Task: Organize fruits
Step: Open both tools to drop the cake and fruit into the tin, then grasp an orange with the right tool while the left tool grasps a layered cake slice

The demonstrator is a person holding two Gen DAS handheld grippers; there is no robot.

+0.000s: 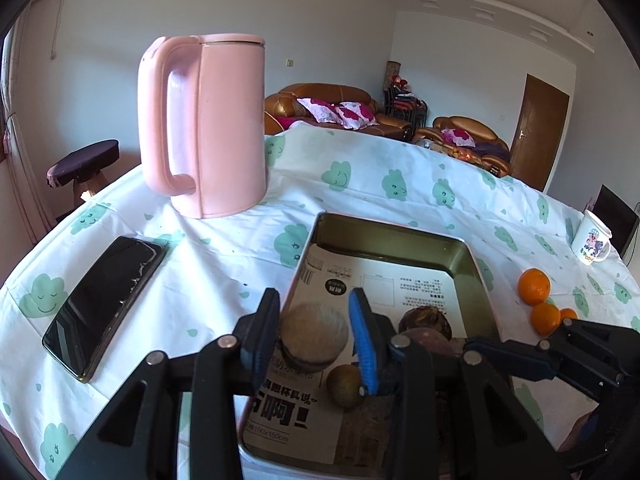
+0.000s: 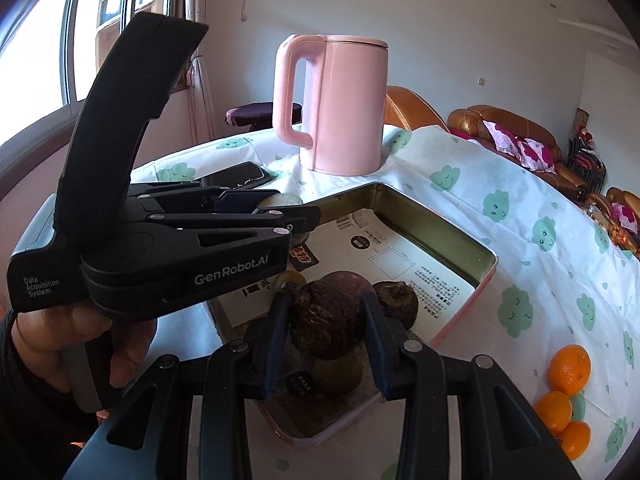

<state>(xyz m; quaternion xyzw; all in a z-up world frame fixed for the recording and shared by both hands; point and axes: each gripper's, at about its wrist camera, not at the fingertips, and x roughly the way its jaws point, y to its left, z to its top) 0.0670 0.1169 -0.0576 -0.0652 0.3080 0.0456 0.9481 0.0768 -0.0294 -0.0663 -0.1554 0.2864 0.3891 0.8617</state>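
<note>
A: Left wrist view first. The left gripper (image 1: 314, 330) hangs over the near end of the tin (image 1: 472, 258), its jaws flanking a pale round fruit (image 1: 314, 336). The fruit looks to sit on the paper lining; I cannot tell whether the pads press on it. A kiwi (image 1: 346, 384) lies just below the blue pad.

B: Risk there?

A: I'd judge a roll. If the fruit is let go off-centre, it could bump the kiwi or ride the loose paper.

B: Right wrist view?

A: The right gripper (image 2: 326, 336) brackets a dark husky fruit (image 2: 328, 316) low in the tin, and again the pads' contact is unclear. A second dark one (image 2: 398, 300) sits just beside it. The left gripper, held in a hand (image 2: 80, 344), is close alongside; the two could knock together.

B: And the rest?

A: Three oranges (image 2: 568, 368) wait on the bench (image 2: 460, 200), well apart from the tin. The cloud-print cloth is wrinkled. A pink kettle (image 2: 340, 108) and phone (image 1: 104, 304) stand near; sofas (image 1: 332, 104) beyond.
</note>
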